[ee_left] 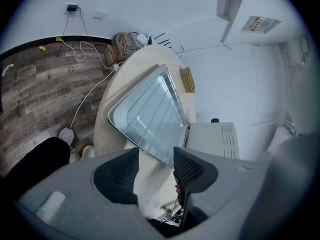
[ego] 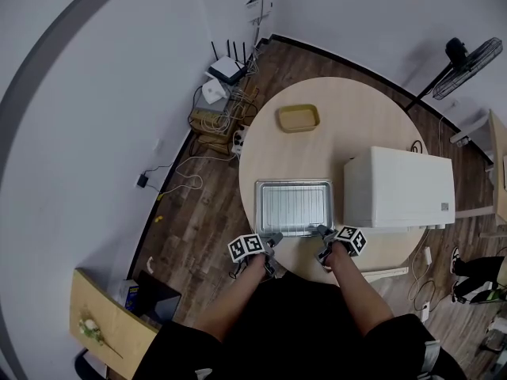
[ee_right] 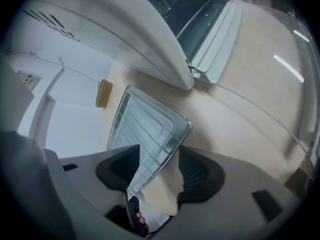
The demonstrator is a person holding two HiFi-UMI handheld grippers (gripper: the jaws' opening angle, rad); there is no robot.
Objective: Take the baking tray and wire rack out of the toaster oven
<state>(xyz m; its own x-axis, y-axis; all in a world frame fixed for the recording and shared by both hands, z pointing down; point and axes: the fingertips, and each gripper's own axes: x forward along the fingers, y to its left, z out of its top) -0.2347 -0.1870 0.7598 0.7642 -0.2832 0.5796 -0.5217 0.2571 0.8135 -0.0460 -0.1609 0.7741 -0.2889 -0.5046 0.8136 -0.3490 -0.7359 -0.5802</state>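
Note:
The silver baking tray (ego: 258, 209) lies on the round table with the wire rack (ego: 293, 204) resting in it, left of the white toaster oven (ego: 400, 188). My left gripper (ego: 273, 237) is at the tray's near left corner, jaws open, with only tabletop between them; the tray (ee_left: 117, 126) and rack (ee_left: 155, 109) lie just ahead of the left gripper (ee_left: 156, 166). My right gripper (ego: 321, 233) is at the near right corner. Its jaws also stand open, and the tray's near rim (ee_right: 172, 134) runs in between them without the right gripper (ee_right: 157, 171) pressing on it.
A yellow dish (ego: 299, 118) sits at the far side of the beige table (ego: 356, 113). The oven's glass door (ee_right: 215, 39) hangs open close to the right gripper. Cables, a router and boxes lie on the wood floor (ego: 214, 109) beyond the table; a fan (ego: 467, 58) stands at back right.

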